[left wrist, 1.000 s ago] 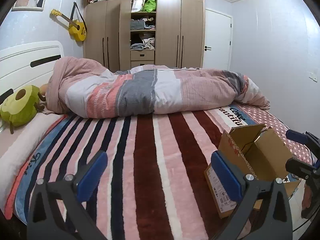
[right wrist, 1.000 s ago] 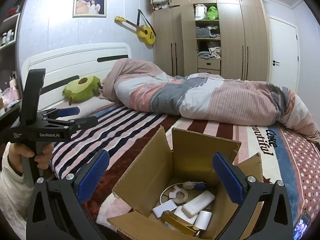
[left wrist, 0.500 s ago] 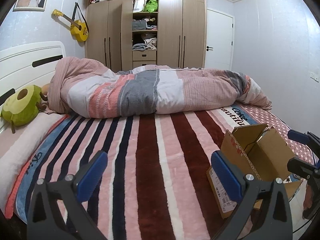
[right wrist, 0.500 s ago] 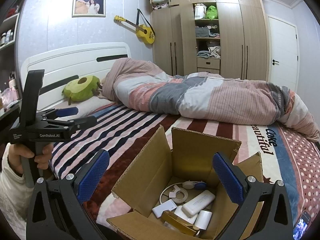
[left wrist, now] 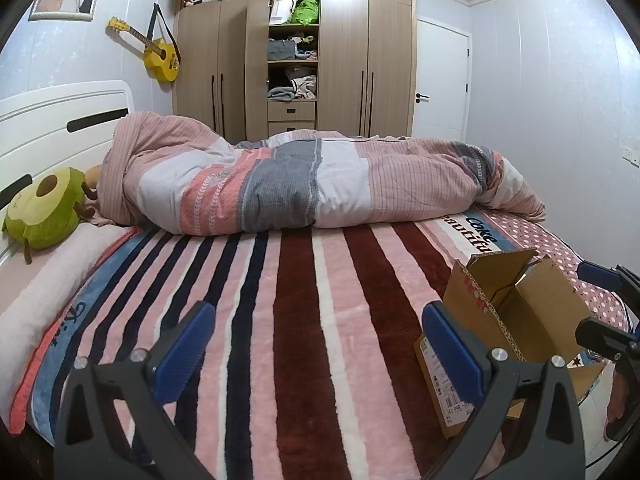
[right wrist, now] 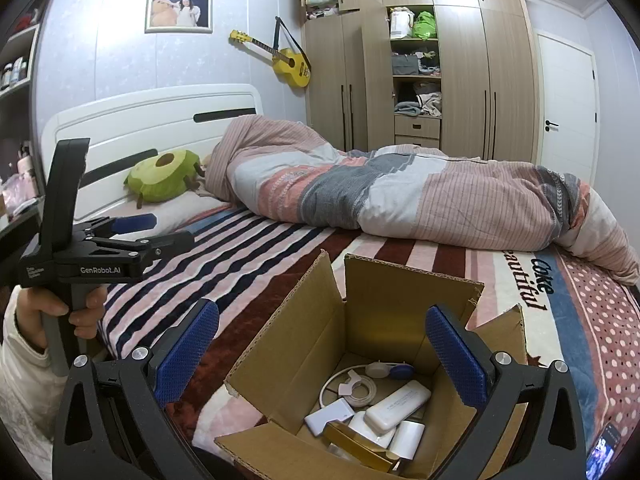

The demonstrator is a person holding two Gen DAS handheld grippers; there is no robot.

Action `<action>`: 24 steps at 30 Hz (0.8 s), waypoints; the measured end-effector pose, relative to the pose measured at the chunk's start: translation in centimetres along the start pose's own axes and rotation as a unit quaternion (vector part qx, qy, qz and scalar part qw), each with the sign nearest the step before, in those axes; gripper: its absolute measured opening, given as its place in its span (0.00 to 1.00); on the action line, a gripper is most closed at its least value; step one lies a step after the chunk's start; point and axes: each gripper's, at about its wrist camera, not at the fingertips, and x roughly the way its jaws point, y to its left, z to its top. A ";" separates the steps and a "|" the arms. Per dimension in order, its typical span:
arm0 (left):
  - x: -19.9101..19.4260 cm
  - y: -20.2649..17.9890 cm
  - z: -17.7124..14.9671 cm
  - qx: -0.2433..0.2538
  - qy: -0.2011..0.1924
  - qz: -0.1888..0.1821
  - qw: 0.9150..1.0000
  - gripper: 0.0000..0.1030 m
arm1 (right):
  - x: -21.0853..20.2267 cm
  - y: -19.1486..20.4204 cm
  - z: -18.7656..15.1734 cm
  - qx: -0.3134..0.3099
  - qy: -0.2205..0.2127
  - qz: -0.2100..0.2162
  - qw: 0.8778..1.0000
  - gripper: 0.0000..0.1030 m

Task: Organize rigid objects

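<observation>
An open cardboard box (right wrist: 384, 312) stands on the striped bed near its front edge; it also shows in the left wrist view (left wrist: 516, 320) at the right. Inside lie several rigid items: a white power bank (right wrist: 398, 406), a white coiled cable (right wrist: 352, 386), small white chargers (right wrist: 330, 420) and a gold box (right wrist: 356, 446). My right gripper (right wrist: 322, 354) is open and empty, hovering above the box opening. My left gripper (left wrist: 320, 350) is open and empty over the striped blanket, left of the box; it also shows from the side in the right wrist view (right wrist: 132, 236).
A rolled striped duvet (left wrist: 320, 184) lies across the far side of the bed. A green avocado plush (left wrist: 44, 208) rests by the white headboard (left wrist: 60, 120). A wardrobe (left wrist: 304, 48) and a yellow guitar (left wrist: 160, 56) are behind. A phone (right wrist: 602, 450) lies at the bottom right.
The left gripper has drifted slightly, so the box sits a little further right in its view. The right gripper stays above the box. Both remain open.
</observation>
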 end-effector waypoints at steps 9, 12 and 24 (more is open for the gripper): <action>0.0 0.1 0.0 -0.003 -0.001 0.002 1.000 1.00 | 0.0 0.0 0.0 0.000 0.000 0.000 1.000 1.00; 0.0 0.1 0.0 -0.002 -0.001 0.002 1.000 1.00 | 0.0 0.0 0.0 -0.001 0.000 0.000 1.000 1.00; 0.0 0.2 0.0 -0.003 -0.001 0.003 1.000 1.00 | 0.0 -0.1 0.0 -0.002 0.000 0.001 1.000 1.00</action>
